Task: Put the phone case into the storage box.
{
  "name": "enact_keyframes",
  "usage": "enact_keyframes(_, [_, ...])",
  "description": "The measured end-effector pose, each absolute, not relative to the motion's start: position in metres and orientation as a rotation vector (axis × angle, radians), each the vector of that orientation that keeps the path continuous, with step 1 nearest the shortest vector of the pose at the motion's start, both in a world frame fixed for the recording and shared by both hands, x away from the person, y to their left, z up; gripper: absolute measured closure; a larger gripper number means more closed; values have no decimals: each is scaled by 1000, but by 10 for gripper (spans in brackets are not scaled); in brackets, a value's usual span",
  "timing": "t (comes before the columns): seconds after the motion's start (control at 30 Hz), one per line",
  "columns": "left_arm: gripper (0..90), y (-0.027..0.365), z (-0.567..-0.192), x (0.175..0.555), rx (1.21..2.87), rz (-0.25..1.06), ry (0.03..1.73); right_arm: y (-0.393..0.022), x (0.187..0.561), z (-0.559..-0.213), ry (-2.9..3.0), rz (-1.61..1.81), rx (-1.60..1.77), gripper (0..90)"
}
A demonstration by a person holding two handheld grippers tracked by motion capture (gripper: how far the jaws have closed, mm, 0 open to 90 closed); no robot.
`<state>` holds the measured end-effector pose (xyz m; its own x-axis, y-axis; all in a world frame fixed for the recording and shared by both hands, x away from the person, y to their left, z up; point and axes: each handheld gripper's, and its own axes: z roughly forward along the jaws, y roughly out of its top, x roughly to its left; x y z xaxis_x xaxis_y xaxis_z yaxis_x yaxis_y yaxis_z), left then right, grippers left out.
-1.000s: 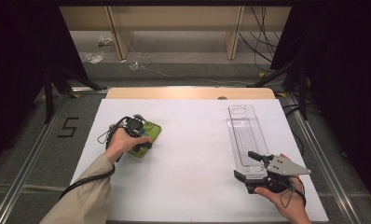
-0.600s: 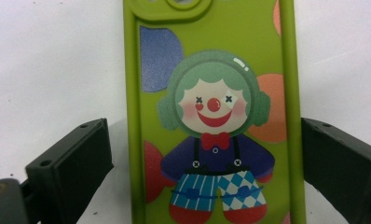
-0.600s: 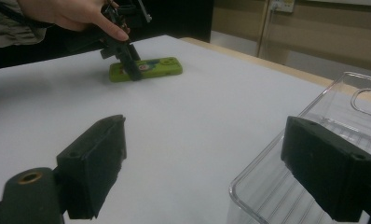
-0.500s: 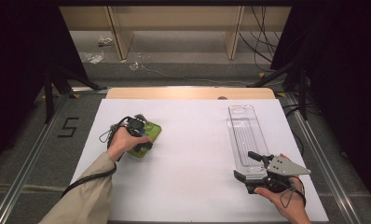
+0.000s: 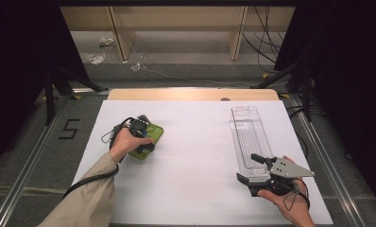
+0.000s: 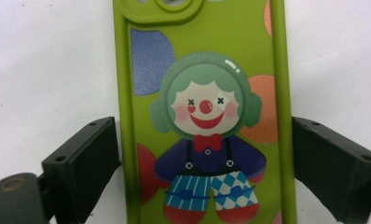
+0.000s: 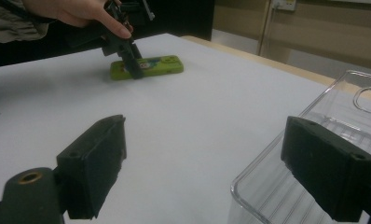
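Observation:
A lime-green phone case [image 6: 202, 70] printed with a clown lies flat on the white table [image 5: 195, 189], left of centre. My left gripper [image 6: 204, 154] is open and set down over the phone case [image 5: 155, 132], one jaw close beside each long edge. From the right gripper view, the hand and left gripper [image 7: 127, 56] cover the near end of the case [image 7: 151, 65]. My right gripper [image 5: 249, 169] is open and holds nothing. It hovers at the front right, by the near end of a long clear plastic tray [image 5: 246, 135].
The clear tray [image 7: 342, 107] runs front to back along the table's right side. A wooden strip [image 5: 191, 94] borders the far edge. Metal rails and a floor marking "5" [image 5: 69, 128] lie to the left, and cables hang at the back right.

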<state>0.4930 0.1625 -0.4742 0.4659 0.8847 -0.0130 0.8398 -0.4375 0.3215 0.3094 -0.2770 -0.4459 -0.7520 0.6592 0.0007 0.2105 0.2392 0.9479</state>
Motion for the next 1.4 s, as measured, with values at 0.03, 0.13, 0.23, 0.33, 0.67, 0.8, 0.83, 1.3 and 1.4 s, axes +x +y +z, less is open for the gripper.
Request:
enact_keyframes(0.03, [101,163,-474,493,2435,227,1473,-277,309,-446,2118,1523,798,150])
enact_keyframes(0.13, [109,162,-474,493,2436,225,1474,-277,309,-446,2119,1525,797,150])
enact_keyframes(0.23, [114,163,-474,493,2436,221,1473,-277,309,-446,2119,1525,795,150])
enact_keyframes(0.33, [119,163,-474,493,2433,216,1476,-277,310,-446,2119,1524,797,150])
enact_keyframes(0.67, [132,162,-474,493,2430,212,1480,-277,310,-446,2122,1524,797,150])
enact_keyframes(0.8, [134,162,-474,493,2428,213,1482,-277,309,-446,2124,1523,796,150])
enact_keyframes(0.83, [134,163,-474,493,2430,214,1478,-277,309,-446,2124,1521,796,150])
enact_keyframes(1.3, [151,162,-473,493,2424,217,1498,-277,310,-446,2123,1523,794,150])
enact_keyframes(1.4, [154,161,-473,493,2423,216,1501,-277,309,-446,2122,1524,795,150])
